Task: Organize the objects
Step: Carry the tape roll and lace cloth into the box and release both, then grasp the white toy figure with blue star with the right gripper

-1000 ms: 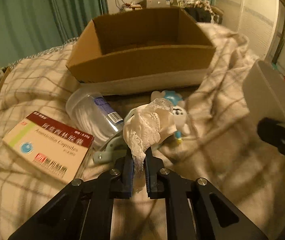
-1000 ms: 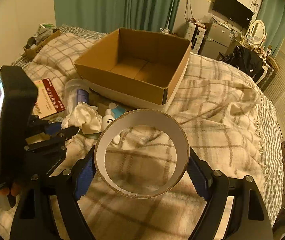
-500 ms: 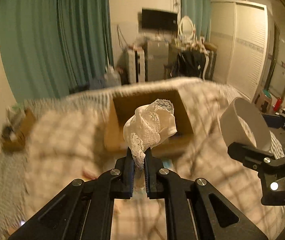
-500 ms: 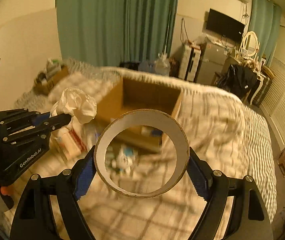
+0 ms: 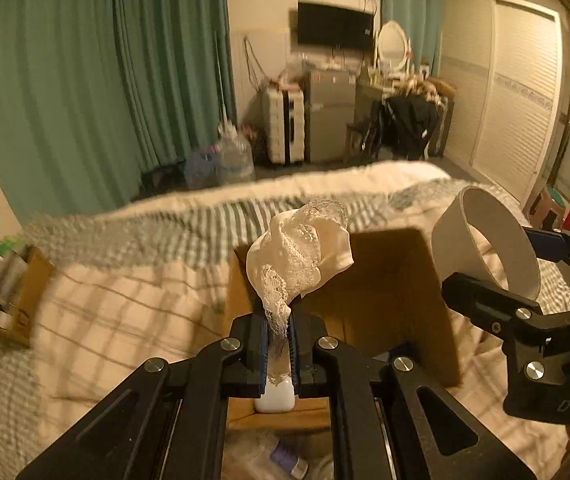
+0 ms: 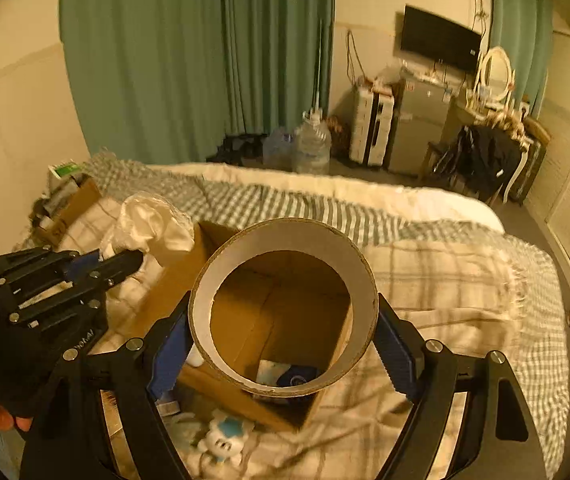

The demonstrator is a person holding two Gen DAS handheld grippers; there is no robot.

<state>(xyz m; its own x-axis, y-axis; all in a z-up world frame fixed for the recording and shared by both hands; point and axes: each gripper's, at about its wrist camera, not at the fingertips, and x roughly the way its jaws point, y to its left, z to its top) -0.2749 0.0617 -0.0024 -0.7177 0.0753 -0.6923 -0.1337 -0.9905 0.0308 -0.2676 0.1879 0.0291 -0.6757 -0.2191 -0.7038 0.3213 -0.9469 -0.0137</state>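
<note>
My left gripper [image 5: 277, 340] is shut on a crumpled white lace cloth [image 5: 299, 256] and holds it in the air above the near left part of the open cardboard box [image 5: 385, 300]. My right gripper [image 6: 283, 344] is shut on a wide cardboard tape ring [image 6: 283, 308], held above the same box [image 6: 269, 320]. The ring also shows at the right of the left wrist view [image 5: 485, 248]. The left gripper and the cloth [image 6: 153, 228] show at the left of the right wrist view. A few small items lie in the box bottom [image 6: 289, 376].
The box sits on a plaid blanket [image 6: 445, 280] on a bed. A white and blue toy figure [image 6: 221, 440] lies in front of the box. A small box of clutter [image 5: 13, 280] sits at the bed's left edge. Curtains, a fridge and a TV stand behind.
Both grippers rose from the blanket and moved forward over the box, carrying the cloth and the ring. The medicine box and the plastic container dropped out of the left wrist view.
</note>
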